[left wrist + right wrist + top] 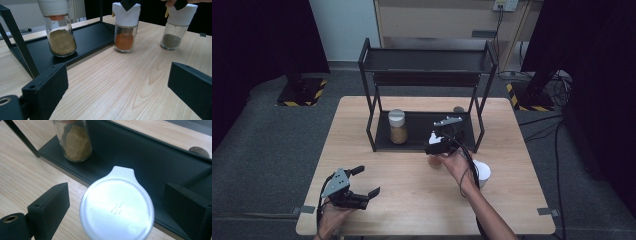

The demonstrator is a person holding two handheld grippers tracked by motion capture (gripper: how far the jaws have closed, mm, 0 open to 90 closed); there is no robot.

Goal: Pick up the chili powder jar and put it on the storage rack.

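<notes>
An orange-spice jar (435, 161) (125, 32) with a white cap (117, 207) stands on the wooden table just in front of the black rack (377, 135). My right gripper (437, 145) (117, 205) hangs over it, pointing down. Its jaws stand on either side of the cap, with a gap on each side. A tan-spice jar (397, 127) (61, 37) (75, 142) stands on the rack's lower shelf at the left. My left gripper (368, 181) (120, 85) rests open near the table's front left with nothing between its jaws.
A third jar (482, 172) (175, 27) with grey powder and a white cap stands on the table beside the right hand. The rack's top shelf (427, 60) overhangs the lower one. A small round brown object (458, 109) (197, 151) lies behind the rack.
</notes>
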